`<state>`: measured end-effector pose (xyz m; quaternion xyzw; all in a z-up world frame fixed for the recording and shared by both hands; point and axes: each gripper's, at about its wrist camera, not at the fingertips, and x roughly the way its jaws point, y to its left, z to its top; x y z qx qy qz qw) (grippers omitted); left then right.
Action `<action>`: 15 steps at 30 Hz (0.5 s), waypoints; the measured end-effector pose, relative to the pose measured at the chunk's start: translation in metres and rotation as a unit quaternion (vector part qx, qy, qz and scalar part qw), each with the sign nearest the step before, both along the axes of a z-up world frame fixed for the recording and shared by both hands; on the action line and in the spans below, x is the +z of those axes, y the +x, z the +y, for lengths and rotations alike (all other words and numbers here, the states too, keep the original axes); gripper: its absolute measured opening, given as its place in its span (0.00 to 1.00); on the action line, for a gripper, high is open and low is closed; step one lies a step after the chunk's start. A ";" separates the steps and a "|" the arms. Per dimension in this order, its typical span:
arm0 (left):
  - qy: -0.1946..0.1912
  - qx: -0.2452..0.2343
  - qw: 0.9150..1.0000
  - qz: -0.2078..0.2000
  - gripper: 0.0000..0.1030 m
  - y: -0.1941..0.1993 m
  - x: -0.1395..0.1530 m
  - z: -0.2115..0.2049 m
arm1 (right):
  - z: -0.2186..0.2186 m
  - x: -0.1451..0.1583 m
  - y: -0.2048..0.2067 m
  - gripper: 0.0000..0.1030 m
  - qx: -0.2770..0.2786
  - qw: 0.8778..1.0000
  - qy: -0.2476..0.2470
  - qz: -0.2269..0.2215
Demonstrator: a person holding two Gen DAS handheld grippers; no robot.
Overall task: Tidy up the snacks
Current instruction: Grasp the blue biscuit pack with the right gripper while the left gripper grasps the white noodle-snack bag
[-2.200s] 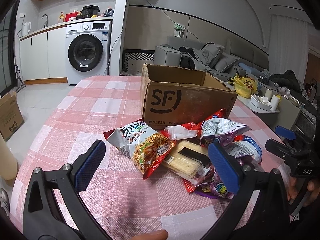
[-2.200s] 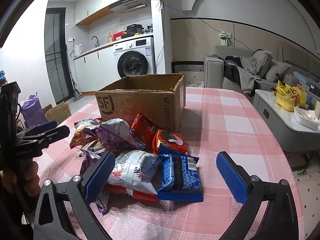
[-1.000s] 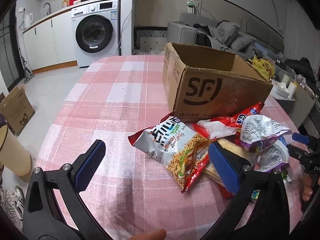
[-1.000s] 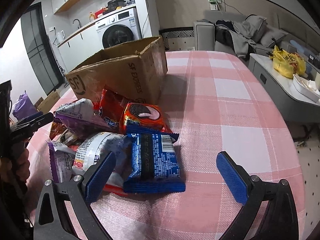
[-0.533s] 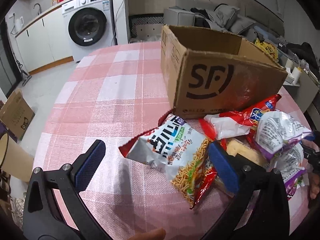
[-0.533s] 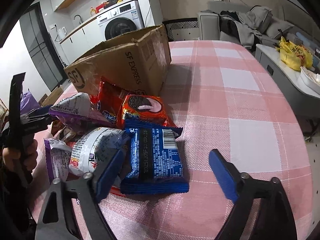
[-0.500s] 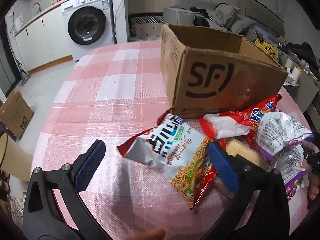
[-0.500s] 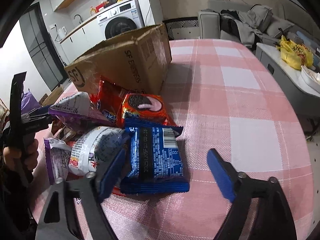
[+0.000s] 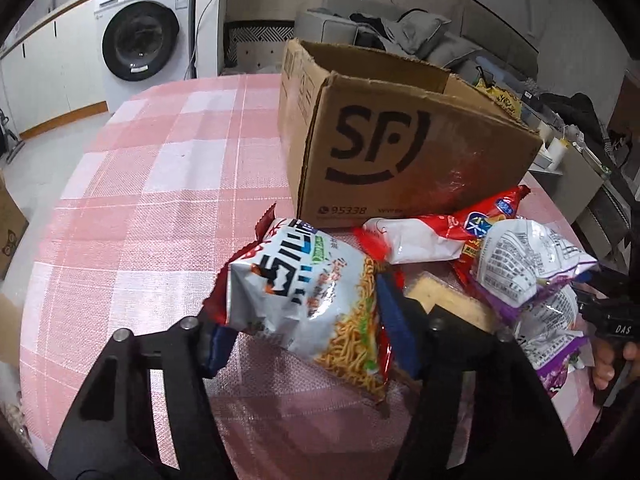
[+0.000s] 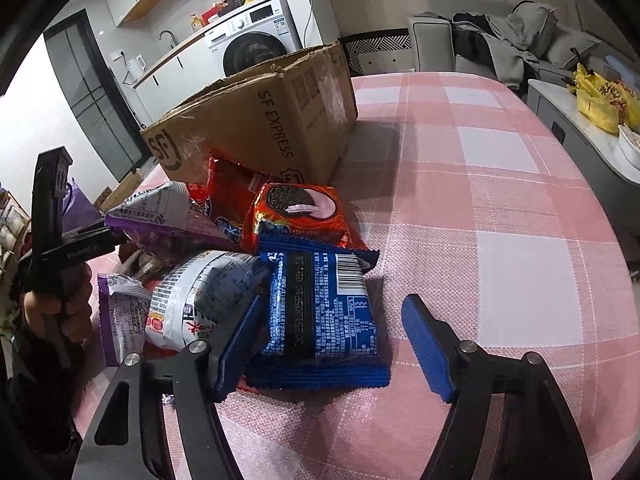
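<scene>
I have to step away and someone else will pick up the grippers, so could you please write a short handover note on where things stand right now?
Left gripper: closed on the noodle snack bag, which looks partly lifted at the near edge of the pile.
Right gripper: open, its fingers either side of the blue cookie pack, not gripping it.
The cardboard box stands open on the table; the other snacks lie heaped against its front, including the orange cookie pack and purple bags.
Done: no snack can be seen in the box, though its inside is mostly hidden.
Left: probably box the noodle bag, then the remaining packs.
</scene>
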<state>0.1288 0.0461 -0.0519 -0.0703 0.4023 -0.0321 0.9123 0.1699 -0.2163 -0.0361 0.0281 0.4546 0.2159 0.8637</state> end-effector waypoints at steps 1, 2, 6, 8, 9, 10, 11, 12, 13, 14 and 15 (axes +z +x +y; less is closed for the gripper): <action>-0.005 0.000 1.000 -0.005 0.55 -0.001 0.000 0.002 | 0.000 0.000 0.001 0.71 0.000 1.000 0.002 0.000; -0.009 -0.001 1.000 -0.005 0.54 -0.003 0.001 0.002 | -0.001 0.000 0.000 0.70 0.000 1.000 0.004 0.001; -0.008 0.005 1.000 -0.013 0.52 -0.014 0.004 0.003 | 0.000 0.000 0.002 0.55 -0.003 1.000 0.009 0.003; -0.009 0.008 1.000 -0.015 0.52 -0.020 0.006 0.004 | 0.002 0.000 0.001 0.46 -0.004 1.000 0.006 0.001; -0.010 0.008 1.000 -0.018 0.52 -0.023 0.006 0.004 | 0.003 0.000 -0.001 0.45 -0.004 1.000 0.006 -0.002; -0.010 0.009 1.000 -0.023 0.52 -0.027 0.007 0.005 | 0.003 0.001 -0.002 0.44 -0.003 1.000 0.007 -0.003; -0.010 0.010 1.000 -0.026 0.52 -0.032 0.010 0.005 | 0.004 0.002 -0.004 0.43 -0.002 1.000 0.007 -0.006; -0.009 0.010 0.999 -0.030 0.52 -0.035 0.011 0.005 | 0.005 0.004 -0.007 0.43 -0.002 1.000 0.005 -0.011; -0.009 0.011 0.999 -0.034 0.52 -0.039 0.013 0.006 | 0.005 0.005 -0.010 0.43 -0.002 1.000 0.005 -0.015; -0.011 0.014 0.999 -0.040 0.52 -0.043 0.017 0.007 | 0.005 0.006 -0.012 0.43 -0.002 1.000 0.006 -0.018; -0.011 0.015 0.999 -0.045 0.52 -0.046 0.020 0.008 | 0.006 0.009 -0.014 0.43 -0.003 1.000 0.004 -0.025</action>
